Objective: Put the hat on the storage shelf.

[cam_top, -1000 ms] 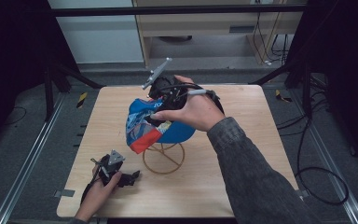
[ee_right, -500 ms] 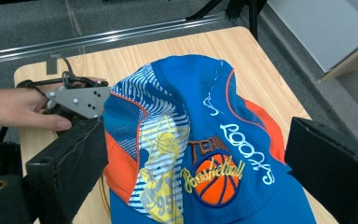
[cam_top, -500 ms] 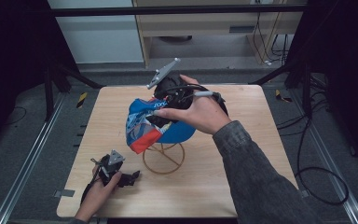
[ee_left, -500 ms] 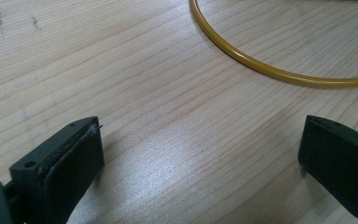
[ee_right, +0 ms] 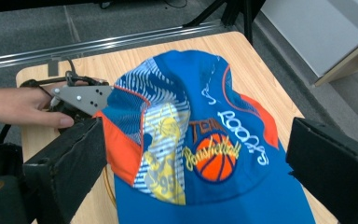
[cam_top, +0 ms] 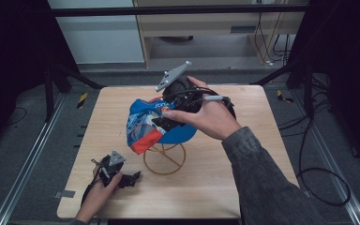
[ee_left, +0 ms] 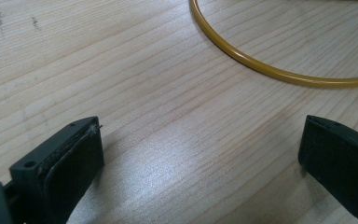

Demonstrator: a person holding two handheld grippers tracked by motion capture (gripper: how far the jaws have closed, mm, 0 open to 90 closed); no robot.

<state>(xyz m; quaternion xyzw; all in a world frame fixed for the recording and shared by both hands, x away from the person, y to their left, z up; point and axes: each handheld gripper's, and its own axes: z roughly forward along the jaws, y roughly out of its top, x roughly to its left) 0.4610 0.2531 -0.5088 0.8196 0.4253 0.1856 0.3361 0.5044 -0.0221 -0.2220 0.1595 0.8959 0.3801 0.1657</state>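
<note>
Blue cloth with orange and striped patches makes up the cap (cam_top: 147, 124), which sits on top of a yellow wire stand (cam_top: 164, 159) near the middle of the wooden table (cam_top: 243, 164). The right gripper (ee_right: 196, 154) hangs just above the cap with its jaws spread wide, one on each side of the basketball picture, and they are not pinching it. The left gripper (cam_top: 133, 177) rests low on the table at the near left, close to the stand's round ring. Its jaws are wide apart too, with bare wood between them.
</note>
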